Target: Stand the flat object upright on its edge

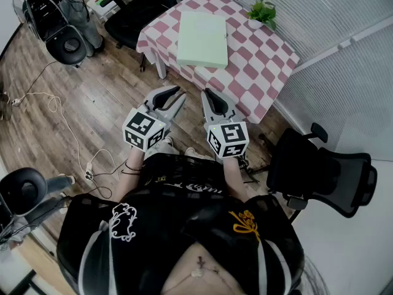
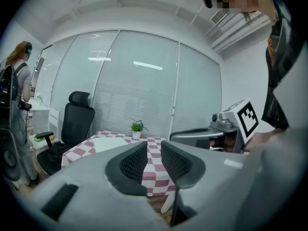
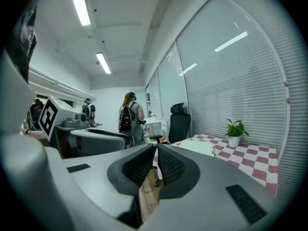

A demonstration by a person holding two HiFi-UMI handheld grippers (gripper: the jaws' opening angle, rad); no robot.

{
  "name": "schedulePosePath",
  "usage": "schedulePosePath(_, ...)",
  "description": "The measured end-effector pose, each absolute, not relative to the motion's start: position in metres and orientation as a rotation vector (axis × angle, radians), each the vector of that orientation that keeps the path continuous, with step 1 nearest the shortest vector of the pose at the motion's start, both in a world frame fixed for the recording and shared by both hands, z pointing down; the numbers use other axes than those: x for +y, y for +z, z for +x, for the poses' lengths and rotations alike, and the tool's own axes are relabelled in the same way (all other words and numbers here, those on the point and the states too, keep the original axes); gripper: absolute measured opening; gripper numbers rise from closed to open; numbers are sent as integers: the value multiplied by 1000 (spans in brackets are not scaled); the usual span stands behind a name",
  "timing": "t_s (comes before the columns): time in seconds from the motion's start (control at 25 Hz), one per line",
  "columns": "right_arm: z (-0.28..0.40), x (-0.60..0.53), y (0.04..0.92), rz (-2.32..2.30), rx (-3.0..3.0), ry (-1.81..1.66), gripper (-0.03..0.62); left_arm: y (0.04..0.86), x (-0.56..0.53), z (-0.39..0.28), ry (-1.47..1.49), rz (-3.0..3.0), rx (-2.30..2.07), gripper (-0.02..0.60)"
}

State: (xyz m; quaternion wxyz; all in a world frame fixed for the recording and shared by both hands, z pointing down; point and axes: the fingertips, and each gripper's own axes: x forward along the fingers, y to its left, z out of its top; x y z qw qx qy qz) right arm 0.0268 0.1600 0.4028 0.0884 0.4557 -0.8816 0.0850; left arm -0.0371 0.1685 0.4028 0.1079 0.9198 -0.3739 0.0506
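A pale green flat object [image 1: 202,39] lies flat on the table with the pink-and-white checked cloth [image 1: 258,72]. It also shows in the left gripper view as the flat object [image 2: 109,143] and in the right gripper view as the flat object [image 3: 197,147]. My left gripper [image 1: 178,96] and right gripper [image 1: 210,94] hang side by side over the wooden floor, short of the table's near edge. Both point toward the table, nearly level. The left gripper [image 2: 154,149] is shut with nothing between its pads. The right gripper [image 3: 156,152] is shut and empty too.
A small potted plant [image 1: 263,12] stands on the table's far right corner. Black office chairs stand at the right [image 1: 325,171] and beyond the table [image 1: 138,11]. Cables [image 1: 61,121] trail over the floor at the left. A person with a backpack [image 3: 129,117] stands farther back.
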Motion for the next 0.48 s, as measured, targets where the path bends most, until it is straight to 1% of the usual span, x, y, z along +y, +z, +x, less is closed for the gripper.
schedulePosePath(0.48,12,149,411,1376,-2617,302,35,410,159,-53,164,2703,-1085,98)
